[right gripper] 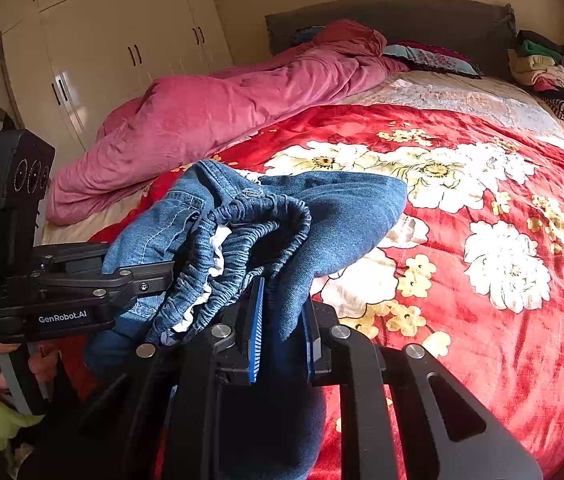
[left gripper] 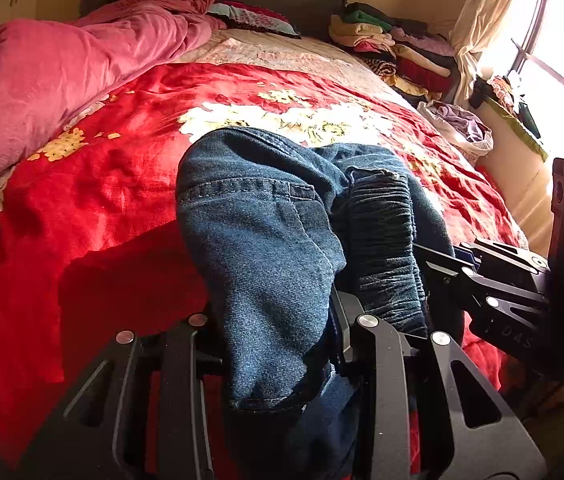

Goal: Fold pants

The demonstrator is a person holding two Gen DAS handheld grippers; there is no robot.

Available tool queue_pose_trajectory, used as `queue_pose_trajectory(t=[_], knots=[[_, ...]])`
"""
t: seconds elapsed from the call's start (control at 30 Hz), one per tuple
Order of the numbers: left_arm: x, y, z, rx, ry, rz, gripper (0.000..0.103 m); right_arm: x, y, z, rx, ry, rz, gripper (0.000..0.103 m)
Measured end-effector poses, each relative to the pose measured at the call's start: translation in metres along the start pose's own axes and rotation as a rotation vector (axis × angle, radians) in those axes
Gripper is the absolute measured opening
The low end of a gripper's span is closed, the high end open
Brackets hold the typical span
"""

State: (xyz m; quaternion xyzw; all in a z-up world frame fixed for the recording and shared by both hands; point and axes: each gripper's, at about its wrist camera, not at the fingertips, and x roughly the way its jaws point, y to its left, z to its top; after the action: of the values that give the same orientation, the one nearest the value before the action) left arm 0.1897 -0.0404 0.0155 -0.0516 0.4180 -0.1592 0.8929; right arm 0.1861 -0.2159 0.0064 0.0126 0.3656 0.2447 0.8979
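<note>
A pair of dark blue denim pants with a gathered elastic waistband (right gripper: 242,240) hangs bunched between the two tools above a bed covered by a red plush blanket printed with white and yellow flowers (right gripper: 482,320). The left gripper (left gripper: 282,344) has its black fingers (left gripper: 378,344) pinching a thick wad of denim near a stitched seam, and the right gripper (right gripper: 282,340) has its blue-padded fingers (right gripper: 257,328) pressed nearly together on a thinner flap of the same cloth just beside the waistband. From each wrist view the other tool shows at the frame edge, so the two grips sit close together and the garment sags in a crumpled loop between them. The step in hand looks like carrying the pants out over the bed to spread them before any fold. To do it well, both grips should stay firm while the hands draw apart along the waistband until the cloth runs taut, then lower together so the legs trail flat on the open red area, well clear of the rumpled pink quilt (right gripper: 222,120) along the far side and the stack of folded clothes (left gripper: 394,48) by the headboard. Uneven tension could twist the legs.
</note>
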Motion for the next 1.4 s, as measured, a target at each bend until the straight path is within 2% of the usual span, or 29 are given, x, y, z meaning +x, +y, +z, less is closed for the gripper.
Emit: queue_pose_trajectory(t=[0.37, 0.53, 0.6, 1.13, 1.17, 1.2, 1.4], knots=[[0.023, 0.01, -0.01, -0.029, 0.045, -0.018, 0.028, 0.021, -0.017, -0.012, 0.079, 0.069, 0.0, 0.017], [0.036, 0.018, -0.018, -0.044, 0.077, -0.007, 0.04, 0.032, -0.03, -0.021, 0.136, 0.126, -0.04, 0.024], [0.04, 0.019, -0.02, -0.048, 0.085, -0.006, 0.043, 0.036, -0.034, -0.023, 0.15, 0.14, -0.065, 0.033], [0.039, 0.022, -0.021, -0.06, 0.085, -0.005, 0.056, 0.03, -0.032, -0.022, 0.148, 0.125, -0.118, 0.041], [0.038, 0.022, -0.021, -0.059, 0.084, -0.002, 0.057, 0.028, -0.033, -0.022, 0.152, 0.121, -0.126, 0.049], [0.038, 0.021, -0.021, -0.058, 0.083, -0.001, 0.058, 0.025, -0.033, -0.022, 0.154, 0.116, -0.136, 0.062], [0.027, 0.018, -0.021, -0.052, 0.068, 0.004, 0.068, 0.013, -0.036, -0.02, 0.159, 0.091, -0.157, 0.065]])
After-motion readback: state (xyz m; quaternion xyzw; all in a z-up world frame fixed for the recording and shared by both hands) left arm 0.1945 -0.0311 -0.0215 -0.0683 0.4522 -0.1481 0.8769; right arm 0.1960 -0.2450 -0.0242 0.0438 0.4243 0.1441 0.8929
